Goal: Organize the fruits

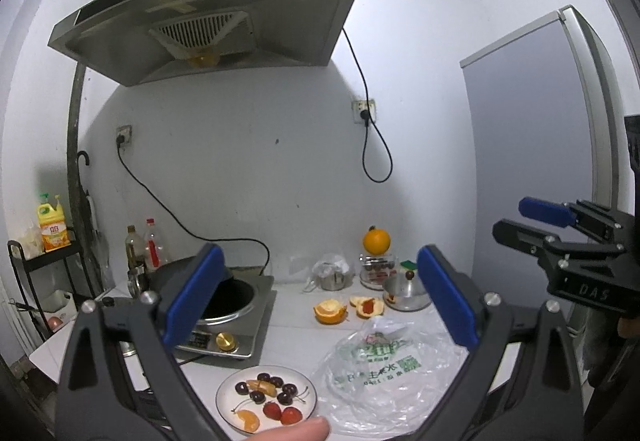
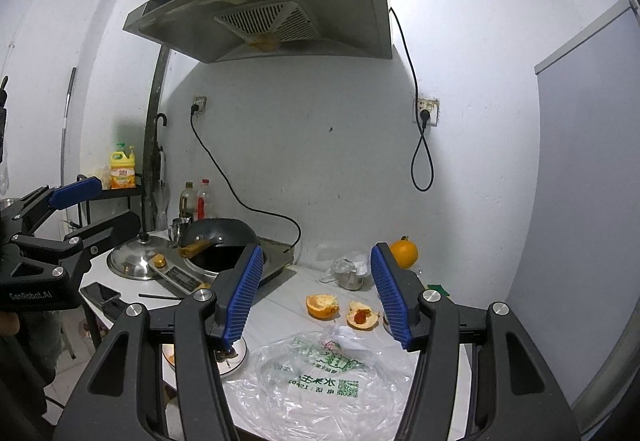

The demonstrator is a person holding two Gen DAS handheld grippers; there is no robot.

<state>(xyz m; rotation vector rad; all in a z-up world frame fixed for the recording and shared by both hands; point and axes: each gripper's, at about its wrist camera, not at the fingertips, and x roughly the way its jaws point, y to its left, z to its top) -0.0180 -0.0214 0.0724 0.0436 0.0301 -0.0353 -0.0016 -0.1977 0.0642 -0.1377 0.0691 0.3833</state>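
Both tools hang level above the desk, held apart from everything on it. The left hand-held gripper [image 1: 320, 305] has its blue pads spread wide with nothing between them. Near the front edge of the white desk [image 1: 292, 325] sits a round white plate with a dark rim [image 1: 224, 393], holding dark cherries [image 1: 286, 393], red strawberries [image 1: 280, 412] and orange mandarin segments [image 1: 246, 421]; the front segment lies with its long axis running roughly left to right. Behind it, toward the left side, a black wok [image 1: 228, 293] rests on a silver induction cooker [image 1: 240, 337]. Just right of the plate lies a crumpled clear plastic bag with green print [image 1: 380, 365]. Behind the bag lie two opened pieces of orange peel [image 1: 330, 311], hollow sides up. A whole round orange [image 1: 376, 241] perches on a glass jar by the back wall. The right hand-held gripper [image 2: 316, 297] is likewise parted, holding nothing.
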